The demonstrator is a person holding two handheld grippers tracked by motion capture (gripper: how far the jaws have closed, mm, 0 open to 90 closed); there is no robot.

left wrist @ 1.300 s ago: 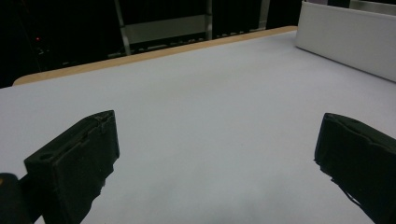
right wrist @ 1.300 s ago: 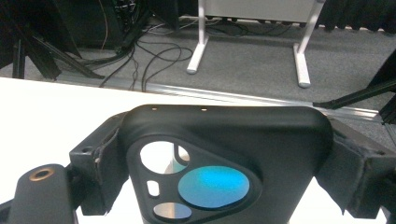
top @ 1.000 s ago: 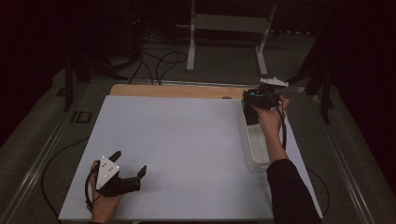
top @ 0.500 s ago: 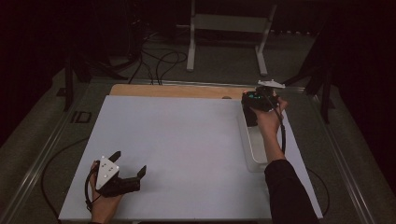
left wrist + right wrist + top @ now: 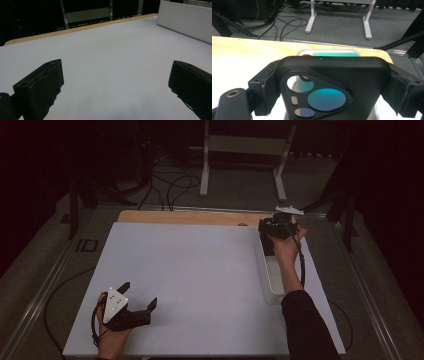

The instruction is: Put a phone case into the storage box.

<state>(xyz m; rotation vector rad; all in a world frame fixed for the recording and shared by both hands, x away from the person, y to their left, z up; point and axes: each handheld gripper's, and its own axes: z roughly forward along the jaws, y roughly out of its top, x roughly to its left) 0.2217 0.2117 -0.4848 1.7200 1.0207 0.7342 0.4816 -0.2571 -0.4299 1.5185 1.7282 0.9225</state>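
While clamped, phone case (image 5: 332,85) hides right hand-held gripper (image 5: 332,100) tips.

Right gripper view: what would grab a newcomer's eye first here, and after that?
The black phone case with its big camera cutout, clamped between the right gripper jaws at the table's far right, above the white tray. Next, the left gripper resting open on the white table at the near left.
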